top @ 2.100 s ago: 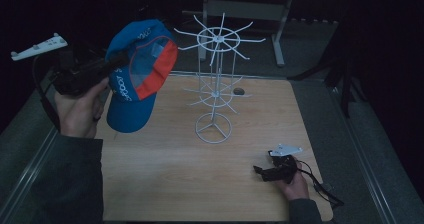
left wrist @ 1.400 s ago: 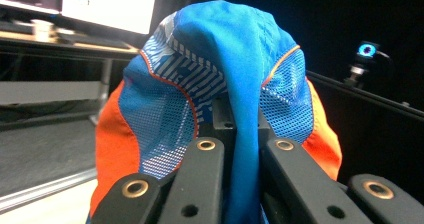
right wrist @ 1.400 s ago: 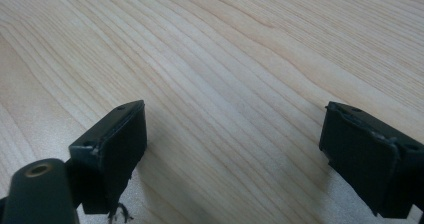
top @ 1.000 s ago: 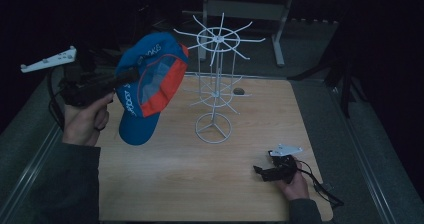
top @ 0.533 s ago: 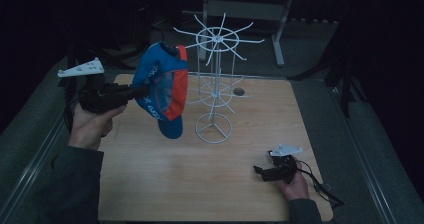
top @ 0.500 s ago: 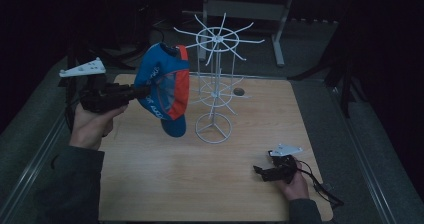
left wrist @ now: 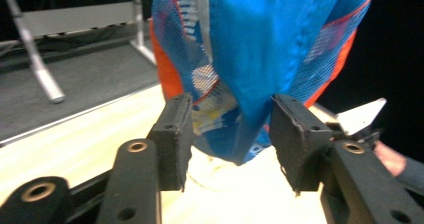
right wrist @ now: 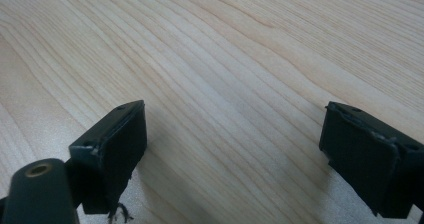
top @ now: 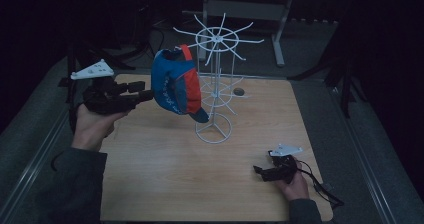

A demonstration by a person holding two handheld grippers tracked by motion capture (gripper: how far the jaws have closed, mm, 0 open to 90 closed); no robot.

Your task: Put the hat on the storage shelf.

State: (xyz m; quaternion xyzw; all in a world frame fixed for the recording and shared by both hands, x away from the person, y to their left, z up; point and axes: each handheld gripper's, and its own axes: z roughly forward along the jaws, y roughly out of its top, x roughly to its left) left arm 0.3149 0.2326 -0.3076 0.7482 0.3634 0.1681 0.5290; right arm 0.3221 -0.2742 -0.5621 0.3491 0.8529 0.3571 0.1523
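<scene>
Basically: 1 cap [top: 176, 84], 1 wire rack [top: 216, 79], 2 grippers, 1 wooden table [top: 165, 169].

Cap is blue cloth w/ orange mesh side panels and pale print on the fabric, soft and crumpled; its brim points down. It hangs off an arm of the rack on the rack's left side in the high view, up off the tabletop, touching the rack's spokes. Rack is thin white wire: a wheel of radiating spokes on top, more tiers of arms lower down, and a round ring base standing on the table.

Left gripper [top: 142, 91] is held level, left of the rack, w/ its tips just beside the cap's back. In the left gripper view the cap [left wrist: 260, 59] hangs between the two black pads, its lower edge dipping into the gap. The jaws have just been opening, now about halfway apart; the pads don't press the cloth, so nothing is gripped.

Right gripper [top: 260, 171] rests low on the table, right of and nearer than the rack's base, well apart from the cap. Right gripper view: jaws wide open, only pale straight-grained wood [right wrist: 225, 84] between them.
</scene>
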